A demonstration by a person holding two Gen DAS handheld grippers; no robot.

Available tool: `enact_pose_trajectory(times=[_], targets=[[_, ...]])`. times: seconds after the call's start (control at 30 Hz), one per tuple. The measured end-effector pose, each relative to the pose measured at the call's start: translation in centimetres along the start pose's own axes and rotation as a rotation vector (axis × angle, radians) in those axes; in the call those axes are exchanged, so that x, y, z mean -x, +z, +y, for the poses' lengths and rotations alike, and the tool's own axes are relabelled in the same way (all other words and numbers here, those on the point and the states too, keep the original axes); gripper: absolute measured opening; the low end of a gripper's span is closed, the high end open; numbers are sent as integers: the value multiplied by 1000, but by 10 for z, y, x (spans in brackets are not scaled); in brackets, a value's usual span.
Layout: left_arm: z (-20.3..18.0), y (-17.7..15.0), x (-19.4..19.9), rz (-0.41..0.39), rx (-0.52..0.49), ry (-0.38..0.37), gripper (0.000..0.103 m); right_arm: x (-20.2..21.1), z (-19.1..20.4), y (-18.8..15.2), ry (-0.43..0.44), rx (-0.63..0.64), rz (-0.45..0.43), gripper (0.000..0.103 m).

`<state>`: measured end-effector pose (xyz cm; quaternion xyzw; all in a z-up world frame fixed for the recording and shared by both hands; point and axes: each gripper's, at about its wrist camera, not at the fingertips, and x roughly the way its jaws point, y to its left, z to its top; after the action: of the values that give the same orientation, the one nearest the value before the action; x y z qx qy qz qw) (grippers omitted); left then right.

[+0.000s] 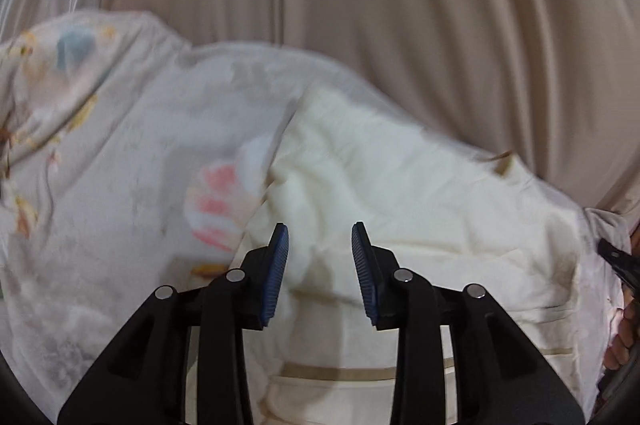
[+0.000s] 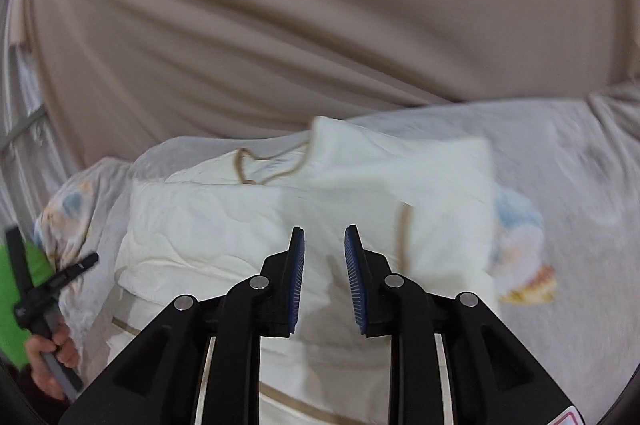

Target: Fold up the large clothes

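Left wrist view: left tool (image 1: 320, 253) seen with blue ribbed pads apart, nothing between them. Cream quilted garment with tan piping (image 1: 400, 193) found lying folded below, on pale floral-printed bed sheet (image 1: 120, 153). Beige draped curtain (image 1: 400, 5) noted behind.

Right wrist view: right tool (image 2: 325, 257) seen parted, empty, above same cream garment (image 2: 240, 225). Hand (image 2: 56, 349) on grey handle noted at left edge.
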<state>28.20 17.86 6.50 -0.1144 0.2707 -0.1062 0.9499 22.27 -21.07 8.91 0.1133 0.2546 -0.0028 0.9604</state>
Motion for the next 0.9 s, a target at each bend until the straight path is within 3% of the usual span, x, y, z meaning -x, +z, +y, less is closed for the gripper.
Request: enact_pose_trajectory(times=[0.07,0.2,0.27,0.33,0.37,0.43,0.5,0.53,0.57,0.63,0.7,0.8,0.9], targets=[[-18,11,-1,-20,-49,-7,45,-22,15,4,14,42,22,23],[-35,20,-53,65,-93,45,45,-64,19,9,-10,71,74,22],[-26,16,-95,147,-89,129,45,-76,-7,13,-54,31,71,6],[-12,7,-120,181,-85,172,46,-91,-45,11,-132,-57,85,0],[-6,5,-126,186,-68,166,46,-98,-61,9,-139,-101,102,0],[-2,5,-126,187,-45,151,46,-99,-81,5,-74,-179,125,0],[-5,7,-123,187,-61,169,46,-85,-72,8,-114,-154,103,0],[-6,9,-118,180,-61,176,45,-73,-63,9,-116,-136,77,6],[-7,11,-111,168,-57,171,44,-60,-54,8,-76,-114,53,13],[-6,20,-94,133,-24,114,45,-40,-35,0,-15,-57,44,13],[-6,33,-84,100,-5,96,46,-39,-21,-13,-12,16,86,13],[-8,56,-95,71,-4,126,50,-65,-17,-43,-83,100,202,12],[-4,72,-130,126,24,136,50,-72,-14,-53,-117,125,210,11]])
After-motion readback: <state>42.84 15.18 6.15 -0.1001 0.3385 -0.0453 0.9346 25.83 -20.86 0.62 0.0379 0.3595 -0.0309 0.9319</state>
